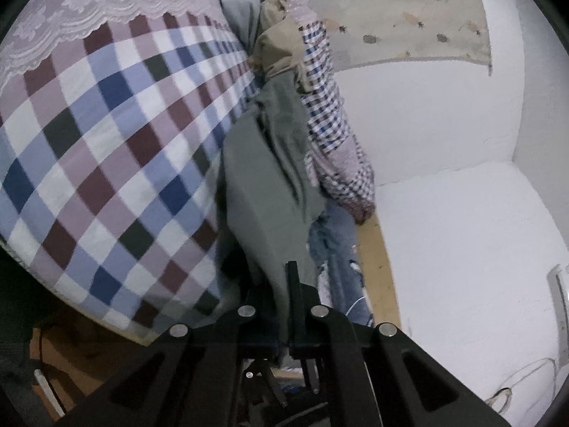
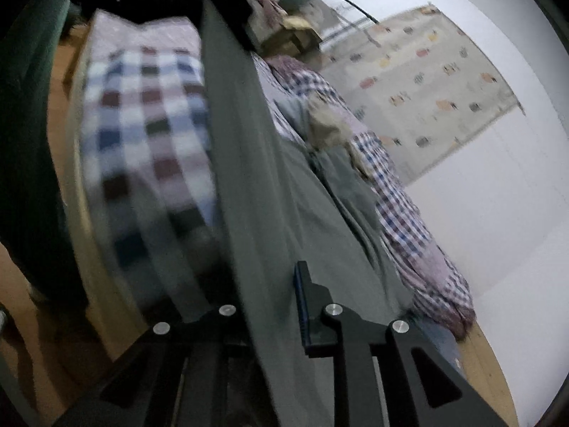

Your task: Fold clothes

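The grey garment (image 1: 270,192) hangs lifted above the checked bedspread (image 1: 106,149), stretched as a long band running away from both grippers toward the heap of clothes (image 1: 320,114) along the bed's far edge. The left gripper (image 1: 284,306) is closed on its near edge. The right gripper (image 2: 277,306) has cloth between its fingers; whether it pinches is unclear, since the near finger is covered.
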`<state>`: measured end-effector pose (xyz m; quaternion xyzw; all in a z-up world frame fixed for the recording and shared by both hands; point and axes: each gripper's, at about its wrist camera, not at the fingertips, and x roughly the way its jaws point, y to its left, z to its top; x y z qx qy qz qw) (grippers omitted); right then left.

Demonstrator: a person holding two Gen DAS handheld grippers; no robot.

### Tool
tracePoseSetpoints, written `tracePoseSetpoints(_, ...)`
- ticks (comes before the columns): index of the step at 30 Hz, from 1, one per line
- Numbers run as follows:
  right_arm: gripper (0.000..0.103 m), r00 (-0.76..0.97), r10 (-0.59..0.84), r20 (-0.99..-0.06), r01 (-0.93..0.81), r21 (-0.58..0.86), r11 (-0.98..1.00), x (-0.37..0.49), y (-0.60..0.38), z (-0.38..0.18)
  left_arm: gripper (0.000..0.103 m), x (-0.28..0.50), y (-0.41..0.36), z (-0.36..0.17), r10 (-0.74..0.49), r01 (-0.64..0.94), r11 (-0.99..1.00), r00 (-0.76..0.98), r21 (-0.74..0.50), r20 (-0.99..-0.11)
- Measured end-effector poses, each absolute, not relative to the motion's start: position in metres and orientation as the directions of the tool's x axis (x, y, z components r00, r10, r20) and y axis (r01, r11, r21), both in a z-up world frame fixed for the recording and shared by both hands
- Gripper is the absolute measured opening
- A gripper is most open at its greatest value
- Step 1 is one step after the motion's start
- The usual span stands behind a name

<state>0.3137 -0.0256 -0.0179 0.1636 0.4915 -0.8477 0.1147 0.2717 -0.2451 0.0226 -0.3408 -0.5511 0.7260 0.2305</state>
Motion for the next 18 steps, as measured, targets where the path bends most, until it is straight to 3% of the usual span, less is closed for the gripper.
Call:
tracePoseSetpoints(9,0.016,-0.883,0.236,-0.406,0.256,-0.838,-0.482,0.297,0.074,-0.023,0.001,0.261,-0.248,0.048,0.713,-0.031,-0.241,-0.683,-0.970,-0.155)
tracePoseSetpoints(18,0.016,-0.853,0.376,-0.362,0.242,-0.913,-0.328,0.313,0.150,-0.045,0.001,0.253,-0.255,0.058,0.703,-0.065,-0.205,-0.704,-0.977,-0.101)
